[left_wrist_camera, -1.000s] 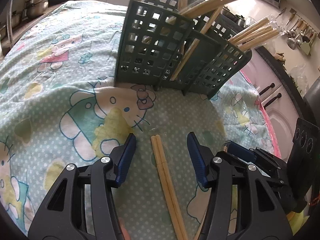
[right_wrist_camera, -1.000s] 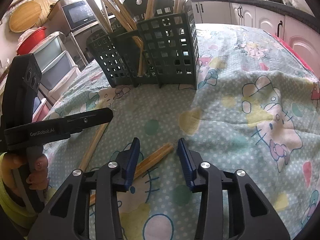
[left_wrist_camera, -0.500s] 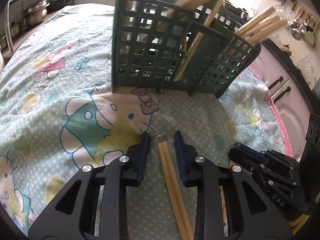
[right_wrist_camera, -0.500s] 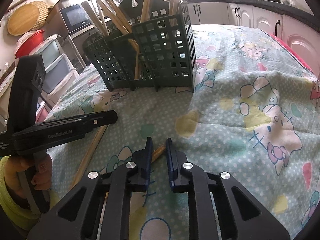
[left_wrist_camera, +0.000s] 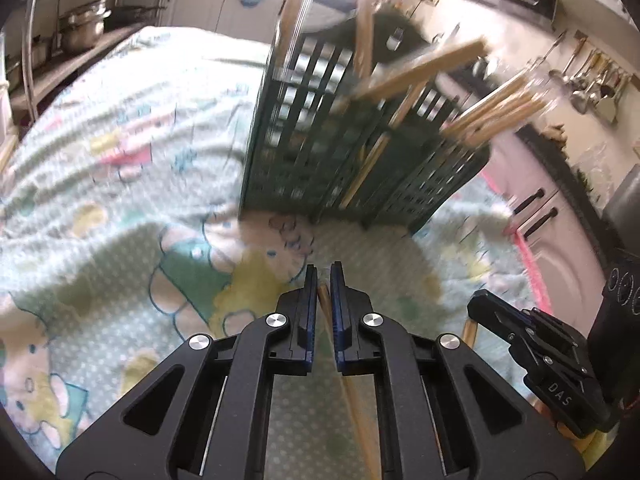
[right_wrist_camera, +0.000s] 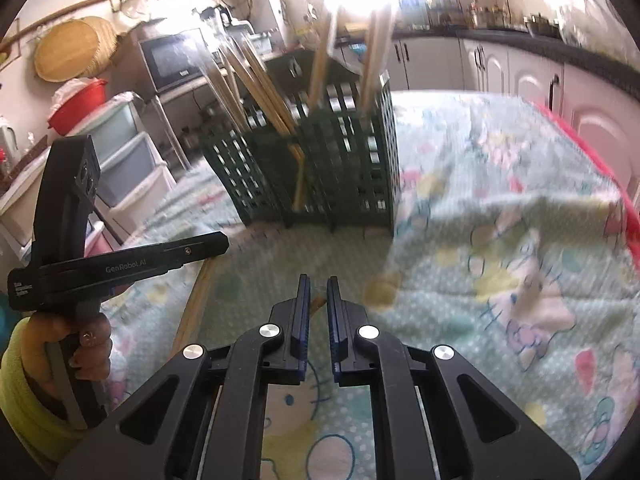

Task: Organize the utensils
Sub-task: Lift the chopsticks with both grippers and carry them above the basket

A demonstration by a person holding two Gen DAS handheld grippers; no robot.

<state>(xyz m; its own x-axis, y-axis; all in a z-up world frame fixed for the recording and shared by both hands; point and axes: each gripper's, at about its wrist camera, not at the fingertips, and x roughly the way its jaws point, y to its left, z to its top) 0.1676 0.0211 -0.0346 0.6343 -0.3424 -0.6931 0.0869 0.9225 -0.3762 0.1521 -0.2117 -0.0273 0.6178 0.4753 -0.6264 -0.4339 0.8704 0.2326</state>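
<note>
Your left gripper (left_wrist_camera: 324,280) is clamped on a chopstick pair (left_wrist_camera: 352,396); your right gripper (right_wrist_camera: 318,292) is closing on another pair (right_wrist_camera: 318,303) (tip barely visible); the green holder (left_wrist_camera: 320,140) already has several; these two pairs remain.

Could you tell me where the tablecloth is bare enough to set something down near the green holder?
The cloth lies bare to the right of the green holder in the right wrist view, out to its pink edge. In the left wrist view it is bare to the holder's left. It is crowded in front of the holder: both tools and their chopsticks meet there.
</note>
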